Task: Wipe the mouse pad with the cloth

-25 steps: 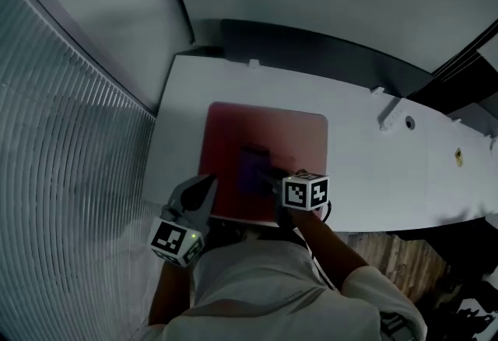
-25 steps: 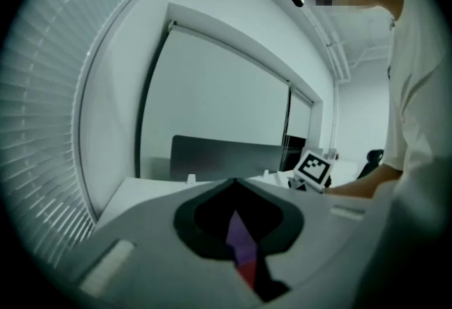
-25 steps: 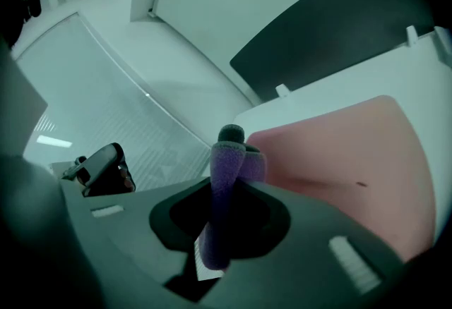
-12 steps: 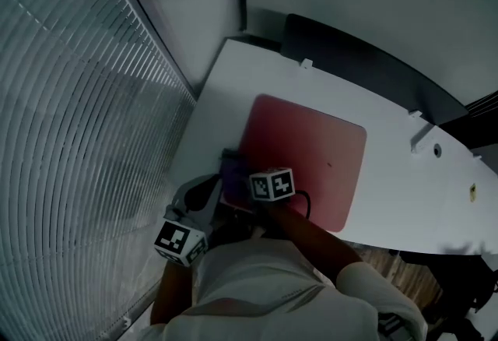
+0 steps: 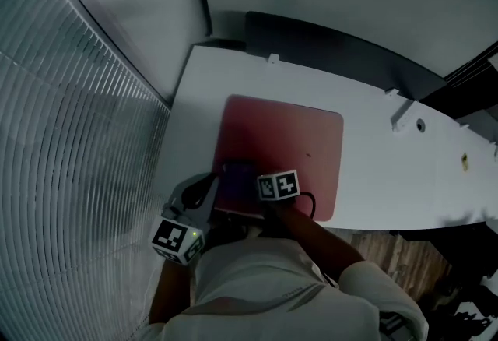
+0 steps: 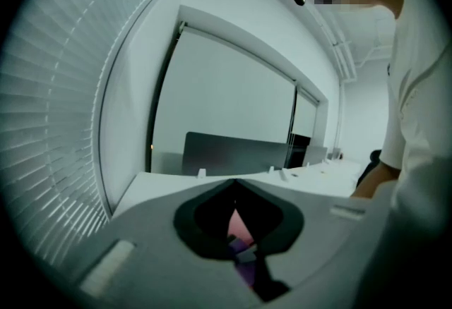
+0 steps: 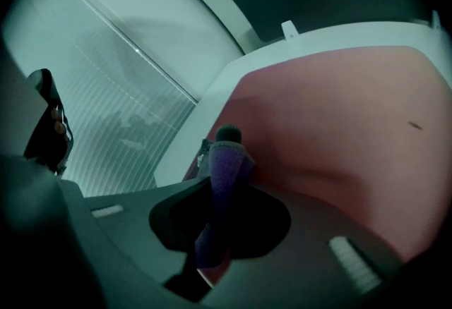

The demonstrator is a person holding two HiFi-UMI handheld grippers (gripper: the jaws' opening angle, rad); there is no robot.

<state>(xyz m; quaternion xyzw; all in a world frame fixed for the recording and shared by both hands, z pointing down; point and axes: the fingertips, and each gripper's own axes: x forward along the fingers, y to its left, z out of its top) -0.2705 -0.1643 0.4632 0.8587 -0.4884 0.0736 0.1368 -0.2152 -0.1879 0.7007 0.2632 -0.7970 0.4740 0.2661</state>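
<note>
A red mouse pad (image 5: 288,145) lies flat on the white desk (image 5: 381,176), reaching its near edge. My right gripper (image 5: 247,180) is shut on a purple cloth (image 5: 236,178), which it presses onto the pad's near left part. In the right gripper view the cloth (image 7: 224,172) sticks out past the jaws onto the pad (image 7: 339,124). My left gripper (image 5: 210,185) sits at the pad's near left corner, its jaws closed on the pad's edge. A sliver of pink pad (image 6: 237,225) shows between them.
Window blinds (image 5: 70,137) run along the left. A dark panel (image 5: 327,43) stands behind the desk. Small white fittings (image 5: 401,115) sit on the desk at the right. Wooden floor (image 5: 397,254) shows below the desk edge.
My right gripper has dragged the cloth from the pad's middle to its near left part. The left gripper has stayed at the corner. The head view has swung about.
</note>
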